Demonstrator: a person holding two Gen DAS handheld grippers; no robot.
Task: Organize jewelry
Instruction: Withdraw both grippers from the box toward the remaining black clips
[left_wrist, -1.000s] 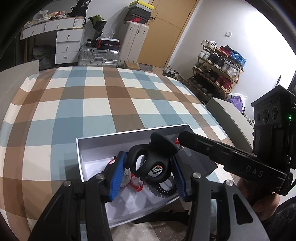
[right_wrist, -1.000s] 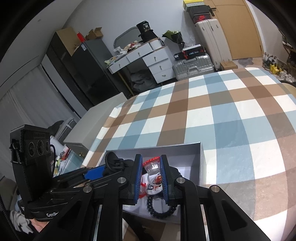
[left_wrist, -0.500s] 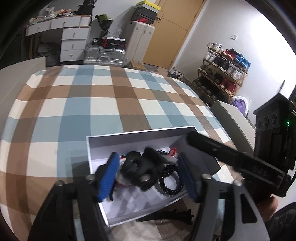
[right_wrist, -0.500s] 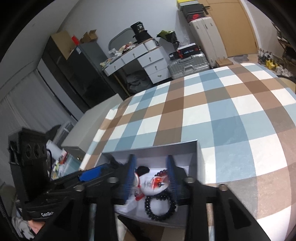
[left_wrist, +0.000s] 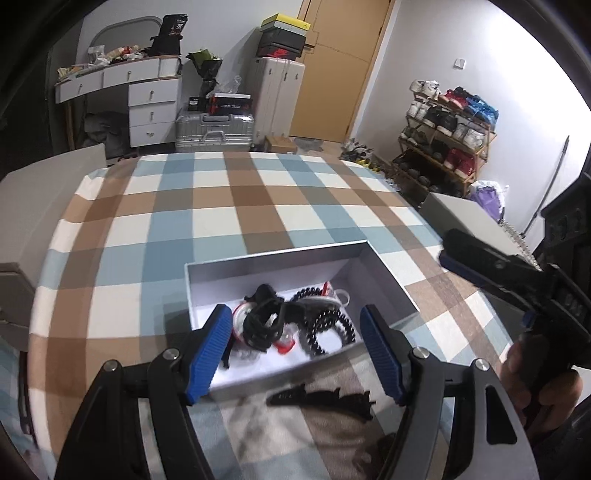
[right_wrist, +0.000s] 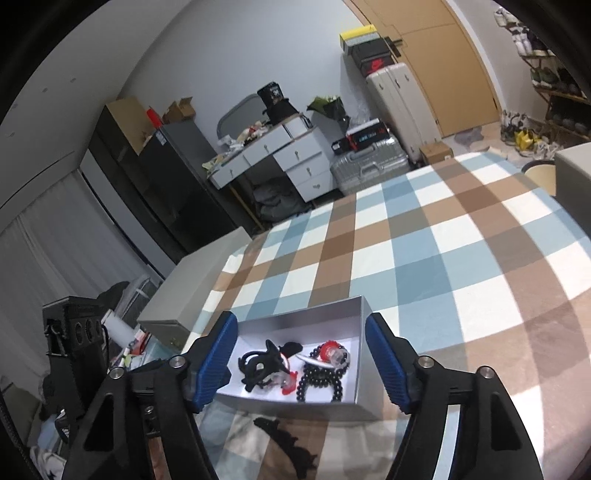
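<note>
A silver-grey open box sits on the checked tablecloth near its front edge. Inside lie a black claw clip, a black bead bracelet and a red-and-clear piece. A flat black hair clip rests on the cloth in front of the box. My left gripper hovers above the box with its jaws opening and nothing touching the pads. My right gripper does the same from the right, and one of its fingers shows in the left wrist view.
A grey lid or flat box lies off the table's left side, another grey box at the right. A person's hand holds the right gripper. Wide checked cloth stretches beyond the box.
Both grippers opened and drew back up from the box. The left let go of the black claw clip and the right released the red-and-clear piece; both now lie in the box.
</note>
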